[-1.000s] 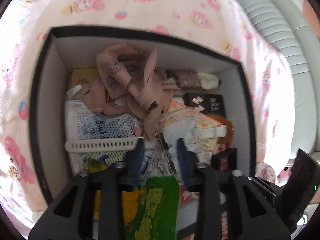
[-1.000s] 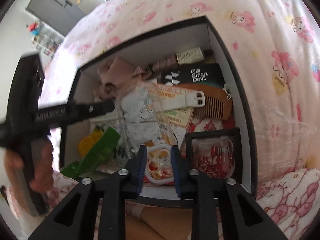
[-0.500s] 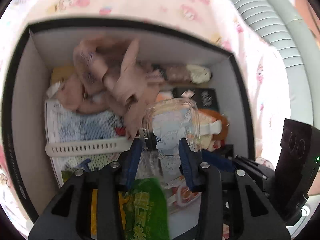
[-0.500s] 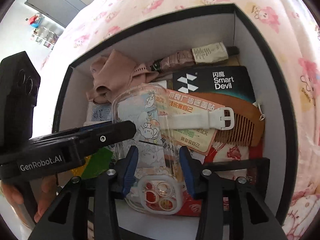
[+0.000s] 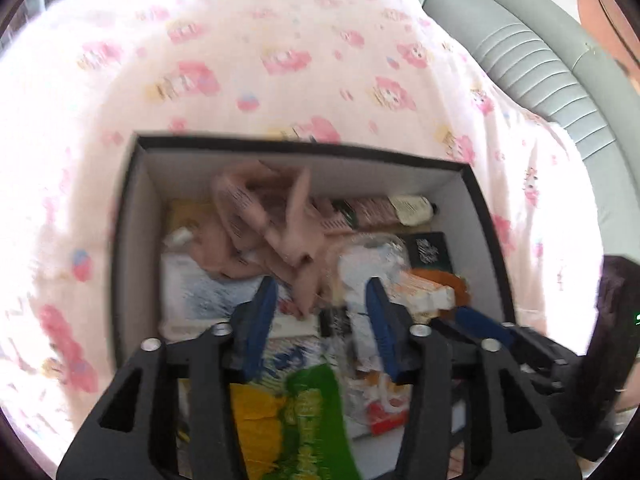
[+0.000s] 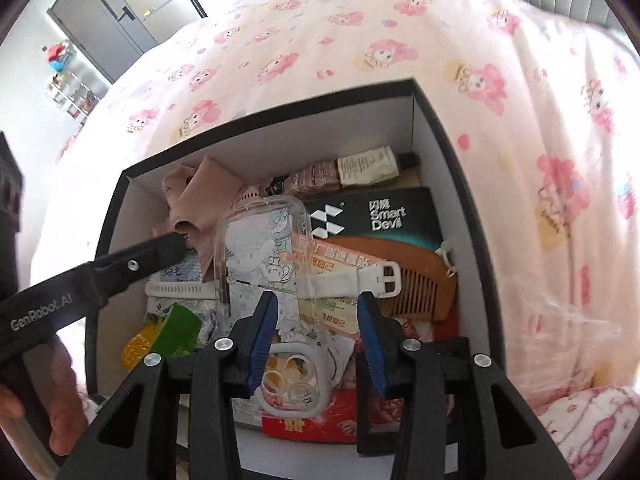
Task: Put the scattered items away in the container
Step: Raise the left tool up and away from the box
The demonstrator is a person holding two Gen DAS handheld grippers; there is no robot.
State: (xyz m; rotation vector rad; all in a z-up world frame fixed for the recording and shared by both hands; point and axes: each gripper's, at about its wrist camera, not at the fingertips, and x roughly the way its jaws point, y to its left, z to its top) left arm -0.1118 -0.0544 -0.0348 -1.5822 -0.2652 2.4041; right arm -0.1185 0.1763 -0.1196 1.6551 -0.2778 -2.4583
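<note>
A black box with white inner walls [image 6: 434, 160] sits on the pink bedspread; it also shows in the left wrist view [image 5: 138, 216]. It holds a clear cartoon phone case [image 6: 260, 256] lying on top, a white watch strap [image 6: 360, 278], a wooden comb [image 6: 416, 276], a black Smart Devil pack [image 6: 384, 212], beige cloth [image 5: 260, 220], a tube [image 5: 400, 210] and a green snack packet [image 5: 316, 412]. My right gripper [image 6: 316, 304] is open above the case, holding nothing. My left gripper [image 5: 322, 288] is open above the box, empty; its finger also shows in the right wrist view [image 6: 136, 258].
The pink cartoon bedspread [image 6: 360, 40] surrounds the box. A grey padded headboard [image 5: 532, 52] lies to the right in the left wrist view. A grey door [image 6: 108, 16] and a small shelf [image 6: 68, 92] stand far back.
Both grippers have pulled back and up from the box. My right gripper has opened and let go of the phone case, which now lies on the pile.
</note>
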